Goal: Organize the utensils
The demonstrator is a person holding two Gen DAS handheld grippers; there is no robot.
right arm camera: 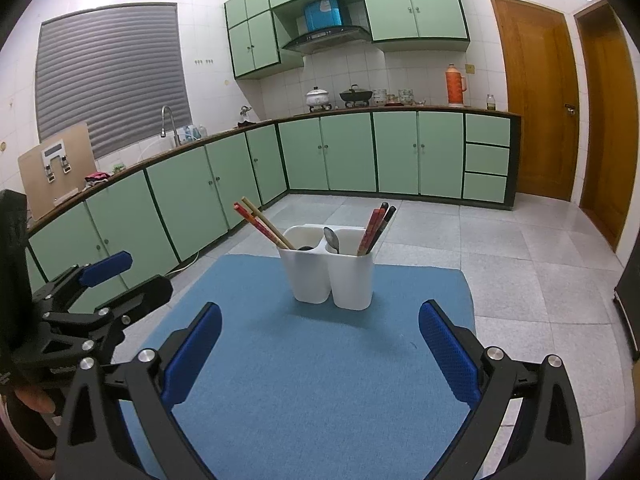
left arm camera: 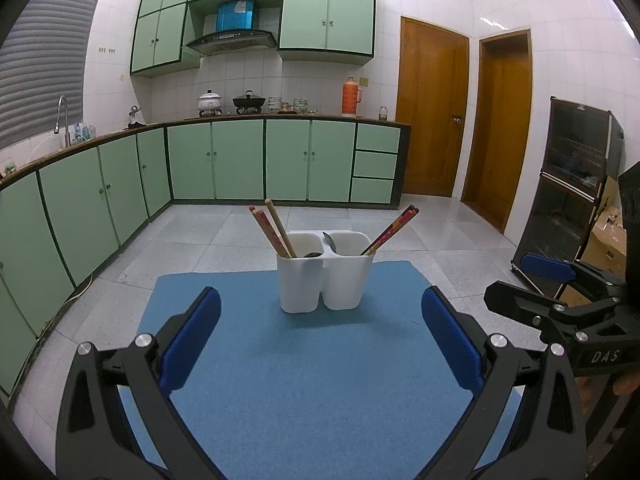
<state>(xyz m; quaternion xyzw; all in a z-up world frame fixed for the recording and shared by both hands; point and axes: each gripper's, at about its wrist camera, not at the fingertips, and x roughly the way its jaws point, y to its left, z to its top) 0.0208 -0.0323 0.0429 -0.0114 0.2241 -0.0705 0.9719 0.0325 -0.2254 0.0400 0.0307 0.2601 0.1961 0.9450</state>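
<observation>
Hovering side by side over the near edge of a blue felt mat [left arm camera: 320, 380], level and aimed forward: left gripper [left arm camera: 320, 340] and right gripper [right arm camera: 320, 344], black-framed with blue pads, both spread wide, gripping nothing, touching nothing. Mid-mat: white plastic twin-compartment utensil holder [left arm camera: 326, 280], upright. Left cup: red and tan wooden chopsticks [left arm camera: 272, 232]. Right cup: metal spoon [right arm camera: 332, 238], red-patterned chopsticks [left arm camera: 394, 230]. Beyond: green kitchen cabinets [left arm camera: 240, 160].
</observation>
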